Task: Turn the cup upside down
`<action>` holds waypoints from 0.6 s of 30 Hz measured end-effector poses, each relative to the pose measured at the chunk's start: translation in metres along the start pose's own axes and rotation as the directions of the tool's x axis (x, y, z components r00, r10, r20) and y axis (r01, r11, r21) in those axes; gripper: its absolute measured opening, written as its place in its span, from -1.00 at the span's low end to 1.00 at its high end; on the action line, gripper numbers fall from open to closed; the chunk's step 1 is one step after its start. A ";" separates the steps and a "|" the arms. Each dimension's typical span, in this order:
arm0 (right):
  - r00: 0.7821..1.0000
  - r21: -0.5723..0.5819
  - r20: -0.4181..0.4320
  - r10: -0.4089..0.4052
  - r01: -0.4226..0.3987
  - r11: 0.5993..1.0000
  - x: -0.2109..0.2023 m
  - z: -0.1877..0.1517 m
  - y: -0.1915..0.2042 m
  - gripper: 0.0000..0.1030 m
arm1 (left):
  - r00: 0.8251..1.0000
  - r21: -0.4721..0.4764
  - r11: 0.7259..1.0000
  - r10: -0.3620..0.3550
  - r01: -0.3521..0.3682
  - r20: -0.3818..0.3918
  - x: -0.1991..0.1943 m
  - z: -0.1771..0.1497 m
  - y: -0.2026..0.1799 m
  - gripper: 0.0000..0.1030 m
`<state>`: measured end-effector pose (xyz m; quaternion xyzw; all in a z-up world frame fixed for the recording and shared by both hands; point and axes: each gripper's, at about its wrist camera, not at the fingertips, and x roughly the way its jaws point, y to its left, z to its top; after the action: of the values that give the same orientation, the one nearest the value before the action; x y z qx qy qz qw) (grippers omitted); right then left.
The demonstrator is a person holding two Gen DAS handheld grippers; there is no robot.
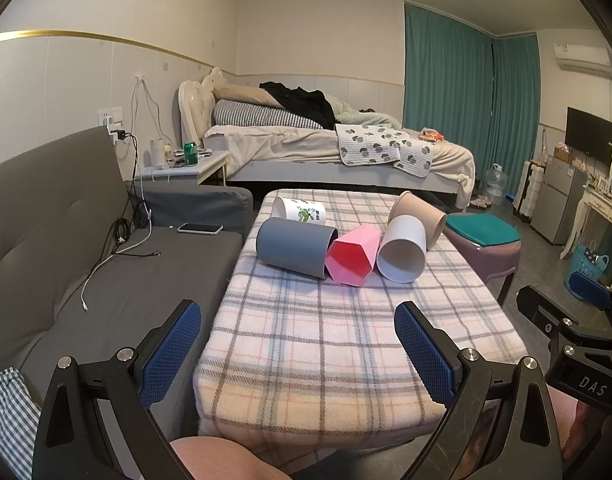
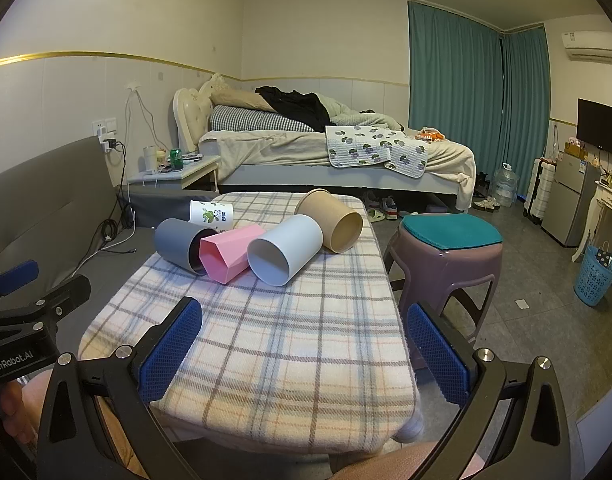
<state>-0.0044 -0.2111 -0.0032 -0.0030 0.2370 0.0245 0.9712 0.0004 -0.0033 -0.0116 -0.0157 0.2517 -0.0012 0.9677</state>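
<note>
Several cups lie on their sides at the far end of a plaid-covered table [image 1: 326, 344] [image 2: 289, 352]: a grey cup [image 1: 293, 247] [image 2: 177, 247], a pink hexagonal cup [image 1: 352, 258] [image 2: 229, 254], a white cup [image 1: 402, 248] [image 2: 283, 250], a tan cup [image 1: 420, 214] [image 2: 332, 218] and a printed white cup [image 1: 299, 210] [image 2: 211, 212]. My left gripper [image 1: 297, 340] is open and empty over the near part of the table. My right gripper [image 2: 301, 340] is open and empty, also short of the cups.
A grey sofa [image 1: 65, 248] with cables and a phone [image 1: 199, 228] runs along the left. A purple stool with a teal cushion [image 2: 446, 256] stands right of the table. A bed [image 2: 326, 152] lies behind. A blue basket [image 2: 596, 276] stands far right.
</note>
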 end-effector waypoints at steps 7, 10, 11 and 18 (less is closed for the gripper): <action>1.000 0.000 -0.007 0.010 -0.010 1.000 0.000 -0.002 0.001 1.00 | 0.999 -0.024 1.000 0.014 -0.015 -0.037 0.002 0.002 0.003 0.95; 0.999 -0.003 -0.026 0.035 -0.035 0.999 0.004 0.002 0.002 1.00 | 0.998 -0.025 0.999 0.019 -0.021 -0.054 0.004 0.007 0.005 0.95; 0.999 -0.005 -0.035 0.041 -0.041 0.999 0.006 0.004 0.002 1.00 | 0.998 -0.021 0.999 0.025 -0.026 -0.058 0.005 0.009 0.006 0.95; 0.993 -0.090 -0.044 0.110 -0.114 0.989 0.033 0.038 0.007 1.00 | 0.989 -0.021 0.995 0.092 -0.095 -0.111 0.032 0.031 0.022 0.95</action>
<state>0.0418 -0.2015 0.0150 -0.0350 0.2543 0.0899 0.9623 0.0430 0.0189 -0.0010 -0.0167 0.3052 0.0469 0.9510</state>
